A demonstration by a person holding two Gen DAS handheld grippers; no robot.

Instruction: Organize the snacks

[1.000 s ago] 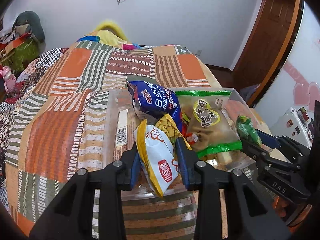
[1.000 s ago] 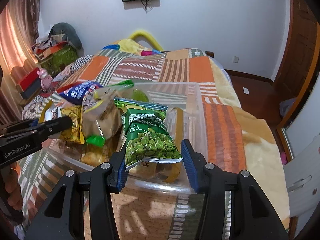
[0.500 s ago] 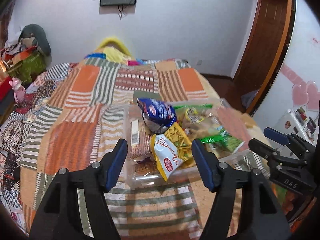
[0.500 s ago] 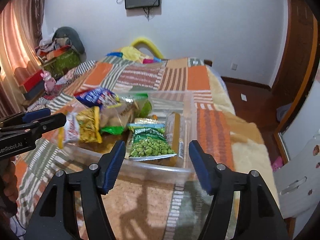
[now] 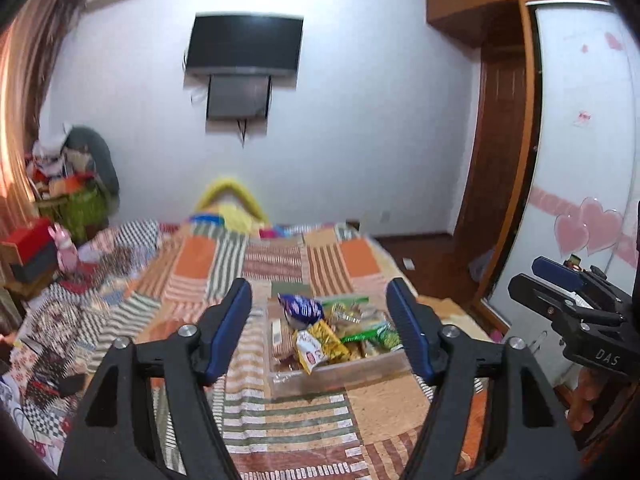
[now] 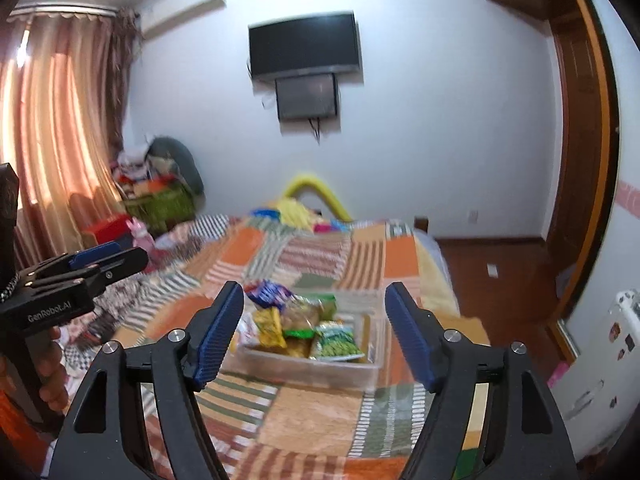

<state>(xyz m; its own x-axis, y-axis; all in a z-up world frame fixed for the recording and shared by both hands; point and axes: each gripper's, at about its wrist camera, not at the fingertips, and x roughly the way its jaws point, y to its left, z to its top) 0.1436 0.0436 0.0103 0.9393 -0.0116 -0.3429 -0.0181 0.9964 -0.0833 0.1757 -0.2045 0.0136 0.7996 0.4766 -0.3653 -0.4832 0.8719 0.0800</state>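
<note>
We hold our left gripper (image 5: 318, 334) and right gripper (image 6: 314, 334) above the bed, jaws just opened wide, empty. Snack packets fill the clear bin (image 6: 362, 374) on the quilt (image 5: 280, 424); piled loosely, they could spill if bumped.

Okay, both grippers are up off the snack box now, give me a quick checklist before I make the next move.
1. left gripper jaws have just been opening, nothing between them: ok.
2. right gripper likewise just opened and empty: ok.
3. white snack packet lies inside the clear box: ok.
4. green pea packet lies in the box: ok.
5. Box sits flat on the bedspread: ok.
6. Snacks left outside the box: cannot tell.
</note>
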